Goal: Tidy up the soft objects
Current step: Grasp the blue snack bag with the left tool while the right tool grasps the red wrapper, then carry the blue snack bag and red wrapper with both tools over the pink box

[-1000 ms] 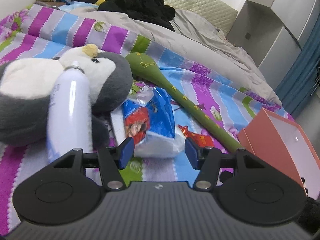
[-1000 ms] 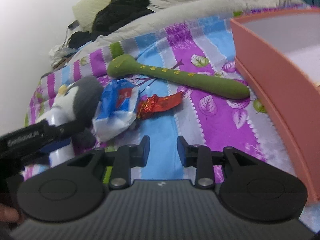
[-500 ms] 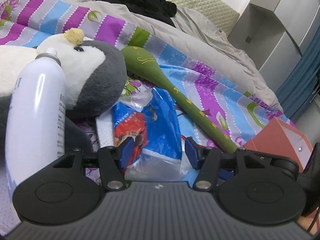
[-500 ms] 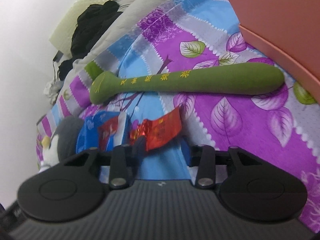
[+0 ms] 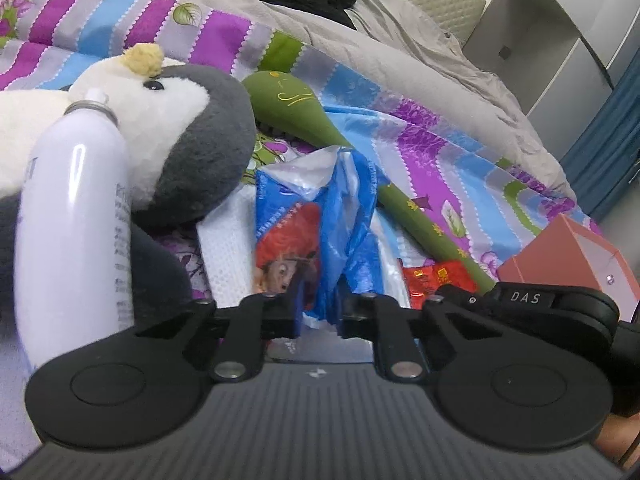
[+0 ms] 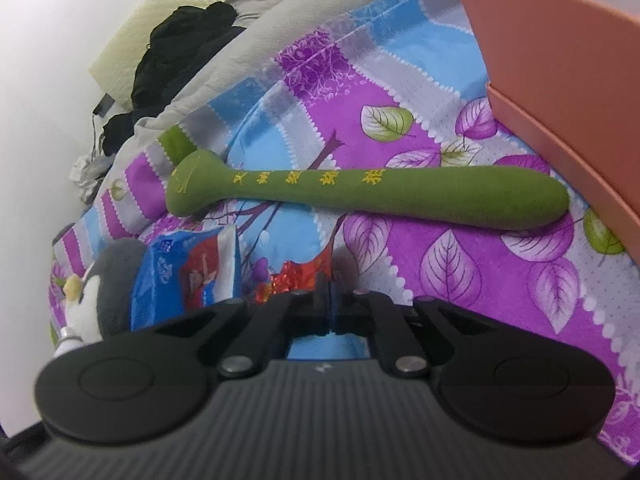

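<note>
Surroundings: white bottle (image 5: 76,216) leaned on penguin plush (image 5: 188,136); green stick toy (image 6: 360,192) beside pink box (image 6: 560,80).
Tissue pack (image 5: 320,232): blue, crumpled, on bedspread (image 6: 460,280).
Left gripper (image 5: 318,316): jaws just closed, clamped on pack.
Right gripper (image 6: 329,304): jaws just closed together at red wrapper (image 6: 292,276); grip unclear.

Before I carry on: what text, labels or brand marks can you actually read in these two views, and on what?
"DAS": white letters on the black right gripper body.
White spray bottle: side print too blurred.
Blue plastic tissue pack: print unreadable.
Green plush stick: yellow characters, not legible.
Red foil wrapper: gold print unreadable.
</note>
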